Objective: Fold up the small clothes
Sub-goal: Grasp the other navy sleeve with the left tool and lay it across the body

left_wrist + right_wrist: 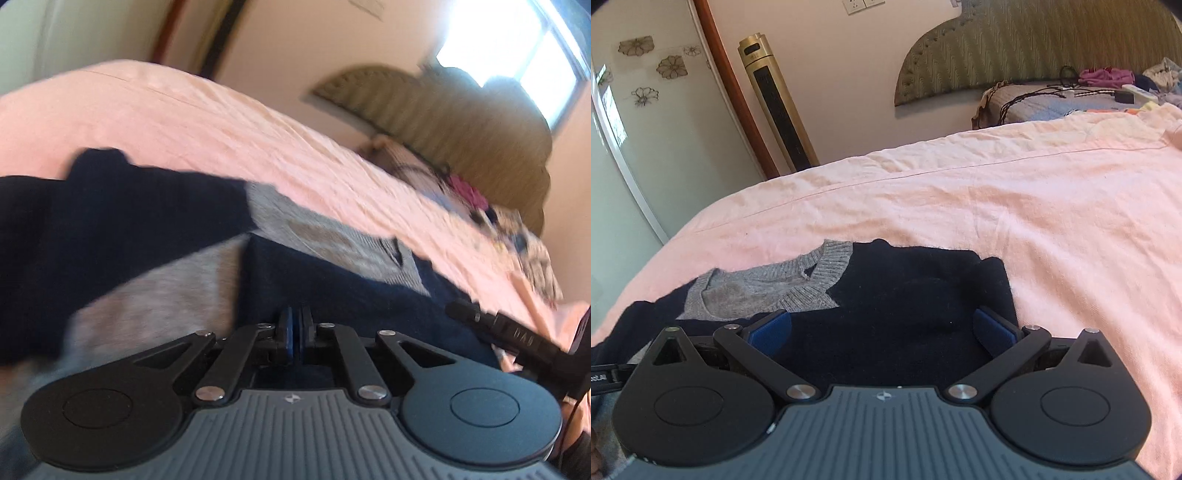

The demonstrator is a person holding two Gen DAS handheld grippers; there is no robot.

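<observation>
Item one, the sweater (905, 291): a small knit in navy and grey, lying on the pink bedspread (997, 206) across the lower middle of your right wrist view. Its grey ribbed V-neck collar (820, 273) sits left of centre; a navy part is folded over the body to the right of the collar. In your left wrist view the same garment (147, 229) fills the lower left and centre, blurred.

Item two, your right gripper (882, 328): jaws spread wide, blue pads (772, 328) on either side of the navy fold, low over it. Nothing is pinched between them; you cannot tell whether the pads touch the knit.

Item three, your left gripper (295, 332): jaws pressed together at the bottom centre, over navy fabric. Whether any cloth is caught between the pads cannot be told through the blur.

Item four, surroundings: a green padded headboard (1034, 44) at the upper right of the right view, with a grey cushion (1052, 103), cords and loose clothes in front of it. A gold tower fan (775, 99) stands at the upper left beside a wooden door frame (731, 85). A bright window (517, 40) occupies the upper right of the left view.
</observation>
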